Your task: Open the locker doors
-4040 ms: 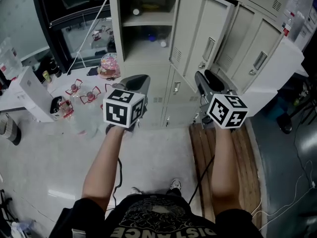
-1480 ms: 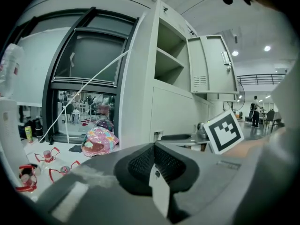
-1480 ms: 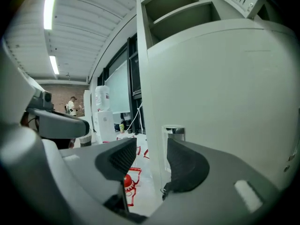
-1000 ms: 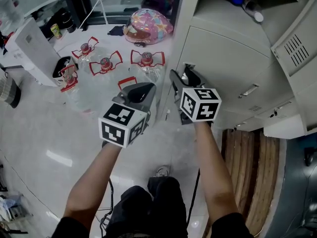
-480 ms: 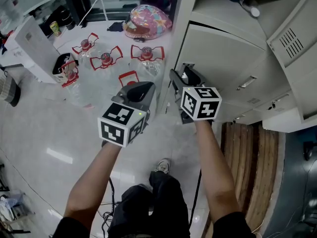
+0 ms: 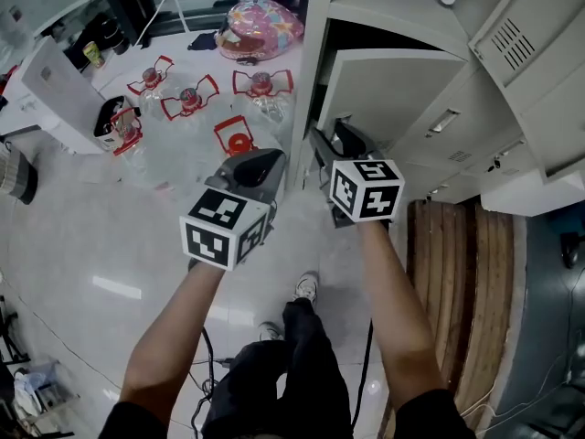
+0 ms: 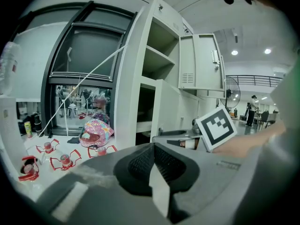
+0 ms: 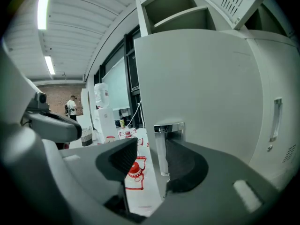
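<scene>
Pale grey steel locker door point(image 6: 393, 90), lower tier, plain face, chrome latch point(image 8: 166, 144) on its free left edge; stands ajar, dark gap above it.

Surroundings: free edge swung out beside the cabinet's left corner; tiled floor point(image 6: 82, 236) lies to the near left, water bottles point(image 6: 239, 140) with red handles just left, wooden pallet point(image 6: 457, 273) to the right.

Right gripper point(image 6: 334, 140): jaws apart, just been closing, straddling the latch edge, left pad off it.

Left gripper point(image 6: 260, 163): clenched, empty, left of the door.
</scene>
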The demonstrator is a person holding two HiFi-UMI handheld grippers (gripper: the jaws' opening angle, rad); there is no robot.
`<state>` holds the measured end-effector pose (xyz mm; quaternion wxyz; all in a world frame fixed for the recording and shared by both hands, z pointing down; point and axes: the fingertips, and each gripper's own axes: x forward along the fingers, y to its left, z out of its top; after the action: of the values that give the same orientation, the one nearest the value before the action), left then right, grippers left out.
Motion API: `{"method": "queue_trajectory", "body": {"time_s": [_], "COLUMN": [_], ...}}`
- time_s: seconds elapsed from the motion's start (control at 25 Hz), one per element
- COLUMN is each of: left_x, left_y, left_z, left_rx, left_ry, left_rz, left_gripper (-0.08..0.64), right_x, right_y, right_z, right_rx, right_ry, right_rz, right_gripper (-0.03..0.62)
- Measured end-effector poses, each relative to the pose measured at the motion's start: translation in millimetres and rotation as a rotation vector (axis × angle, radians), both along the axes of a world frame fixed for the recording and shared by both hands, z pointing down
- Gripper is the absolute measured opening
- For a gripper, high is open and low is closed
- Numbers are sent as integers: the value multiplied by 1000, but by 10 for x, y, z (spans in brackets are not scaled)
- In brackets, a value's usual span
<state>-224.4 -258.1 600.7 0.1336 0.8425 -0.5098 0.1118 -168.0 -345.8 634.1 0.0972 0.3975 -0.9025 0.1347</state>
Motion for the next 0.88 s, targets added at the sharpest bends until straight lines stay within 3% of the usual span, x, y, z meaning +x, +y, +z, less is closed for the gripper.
{"method": "queue_trajectory", "body": {"time_s": [0.32, 0.88], "left_x": [194, 560], "left_y": [183, 494], "left_z": [-29, -20], "left_rx": [-9, -31], "left_ry": [3, -29], "left_rz": [27, 77], "left_gripper": [3, 3], "right_x": [215, 656], "right_y": [244, 607], "right_z": [19, 22], "right_rx": [1, 1], "right_ry": [41, 25], "right_rz": [32, 62], "right_gripper": [176, 173]}}
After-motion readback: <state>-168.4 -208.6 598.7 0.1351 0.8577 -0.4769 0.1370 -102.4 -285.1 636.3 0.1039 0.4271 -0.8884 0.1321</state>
